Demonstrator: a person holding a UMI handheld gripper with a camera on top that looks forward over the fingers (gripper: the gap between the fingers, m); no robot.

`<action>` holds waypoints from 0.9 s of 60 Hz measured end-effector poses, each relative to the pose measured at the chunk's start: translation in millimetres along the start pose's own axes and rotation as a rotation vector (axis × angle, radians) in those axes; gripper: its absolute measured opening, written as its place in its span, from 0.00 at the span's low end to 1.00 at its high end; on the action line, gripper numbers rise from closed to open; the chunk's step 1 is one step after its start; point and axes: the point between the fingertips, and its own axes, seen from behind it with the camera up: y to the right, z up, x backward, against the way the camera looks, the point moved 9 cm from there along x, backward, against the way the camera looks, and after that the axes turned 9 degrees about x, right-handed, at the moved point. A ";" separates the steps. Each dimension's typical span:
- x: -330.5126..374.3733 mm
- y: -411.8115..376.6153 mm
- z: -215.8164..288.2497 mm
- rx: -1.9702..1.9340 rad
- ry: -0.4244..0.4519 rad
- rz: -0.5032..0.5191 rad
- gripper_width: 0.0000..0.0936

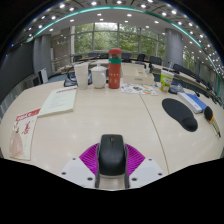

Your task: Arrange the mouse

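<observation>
Black mouse [112, 155] x1 clamped btwn tongs [112, 163], 1 dark mousepad [181, 112] ahead-right, wooden table [110, 115]

Just one camera here, it rides on my gripper [112, 172] and looks forward along my two fingers, low over the table [110, 115], so the tabletop runs away from me. The mouse [112, 153] between my pads is really close to the lens. Further out I see the red bottle [115, 69], then office windows and ceiling lights. Wide-angle, everything bends. No second view to compare with.
</observation>
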 end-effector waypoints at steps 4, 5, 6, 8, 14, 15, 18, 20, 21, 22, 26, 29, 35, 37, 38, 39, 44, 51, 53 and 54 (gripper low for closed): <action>10.2 3.4 17.5 -0.011 0.035 0.013 0.35; 14.2 5.4 23.1 -0.010 0.047 0.017 0.35; 18.2 7.8 29.4 -0.008 0.057 0.021 0.35; 25.8 16.2 44.1 -0.017 0.084 0.016 0.35; 41.9 53.4 96.8 -0.041 0.172 0.027 0.35; 43.2 62.3 105.6 -0.038 0.188 0.027 0.35; 43.2 93.9 130.1 -0.032 0.234 0.016 0.35; 40.6 116.6 144.3 -0.032 0.256 0.007 0.35; 38.5 128.4 150.8 -0.033 0.266 0.005 0.35; 36.3 140.9 157.0 -0.035 0.274 0.001 0.35; 19.8 187.8 174.1 -0.028 0.288 -0.019 0.35; 2.2 222.3 171.7 -0.015 0.284 -0.041 0.35; -40.7 279.8 160.5 -0.013 0.223 -0.063 0.35; -60.4 294.1 143.3 -0.011 0.196 -0.067 0.35; -66.7 300.5 139.2 -0.011 0.181 -0.070 0.35; -71.4 306.7 135.4 -0.012 0.168 -0.071 0.35; -103.4 327.9 108.0 -0.002 0.098 -0.064 0.35; -134.9 339.0 78.1 -0.021 0.034 -0.025 0.35; -140.9 340.6 72.1 -0.028 0.019 -0.015 0.35; -144.1 341.0 69.1 -0.030 0.011 -0.012 0.35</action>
